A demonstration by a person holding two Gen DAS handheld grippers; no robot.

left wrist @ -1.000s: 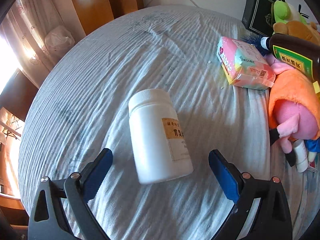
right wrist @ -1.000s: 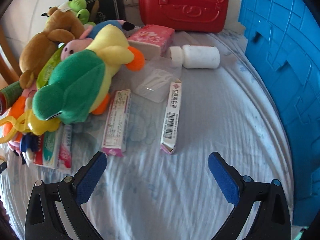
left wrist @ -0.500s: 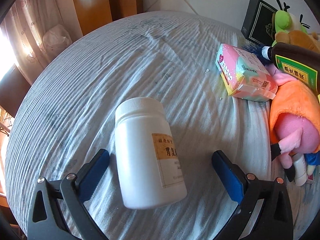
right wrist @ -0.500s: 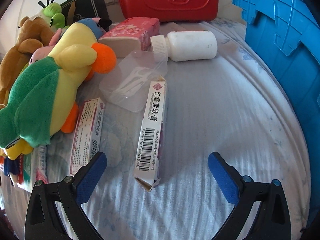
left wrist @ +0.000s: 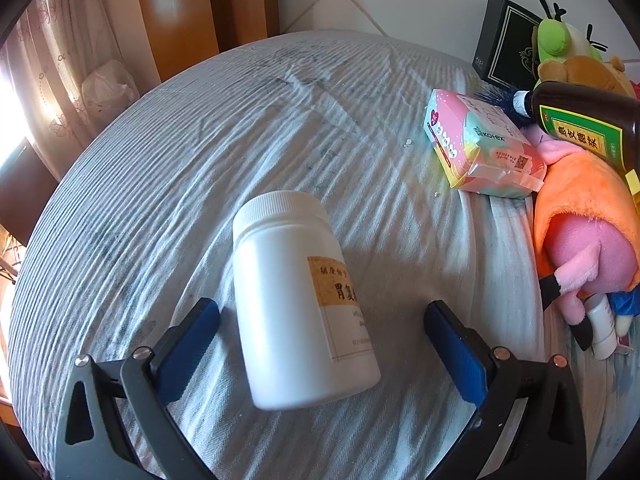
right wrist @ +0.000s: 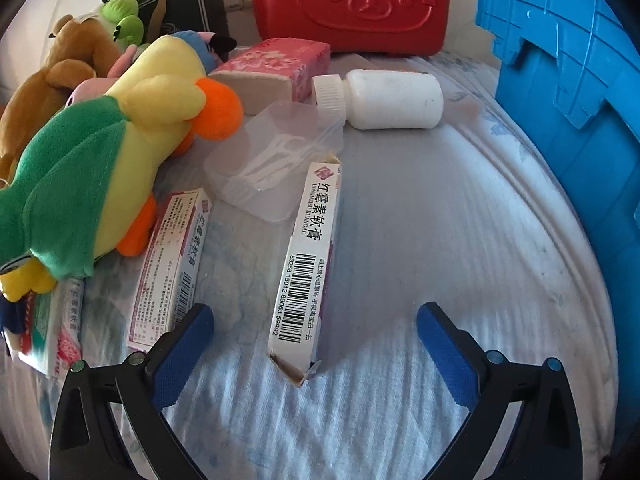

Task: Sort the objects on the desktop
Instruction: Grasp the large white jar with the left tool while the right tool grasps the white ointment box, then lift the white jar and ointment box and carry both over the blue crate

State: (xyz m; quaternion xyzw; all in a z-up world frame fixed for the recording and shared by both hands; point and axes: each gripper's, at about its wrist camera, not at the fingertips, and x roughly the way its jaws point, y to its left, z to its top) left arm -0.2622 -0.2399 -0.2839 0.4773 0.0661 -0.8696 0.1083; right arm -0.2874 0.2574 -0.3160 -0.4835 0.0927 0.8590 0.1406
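In the left wrist view a white medicine jar [left wrist: 296, 300] with a tan label lies on the striped cloth. My left gripper [left wrist: 320, 328] is open, its blue fingers either side of the jar's lower half, not touching. In the right wrist view a long ointment box [right wrist: 310, 264] with a barcode lies on the cloth. My right gripper [right wrist: 314, 332] is open, its fingers astride the box's near end with gaps on both sides.
Left view: pink tissue pack [left wrist: 480, 152], brown bottle [left wrist: 580, 124], plush toys [left wrist: 588, 236] at right. Right view: green-yellow plush [right wrist: 108, 168], second ointment box [right wrist: 172, 264], clear plastic case [right wrist: 276, 164], white bottle [right wrist: 384, 100], red case [right wrist: 352, 4], blue crate [right wrist: 568, 92].
Both grippers have moved forward. The jar now lies between the left fingers, and the ointment box's near end lies between the right fingers. Both stayed open.
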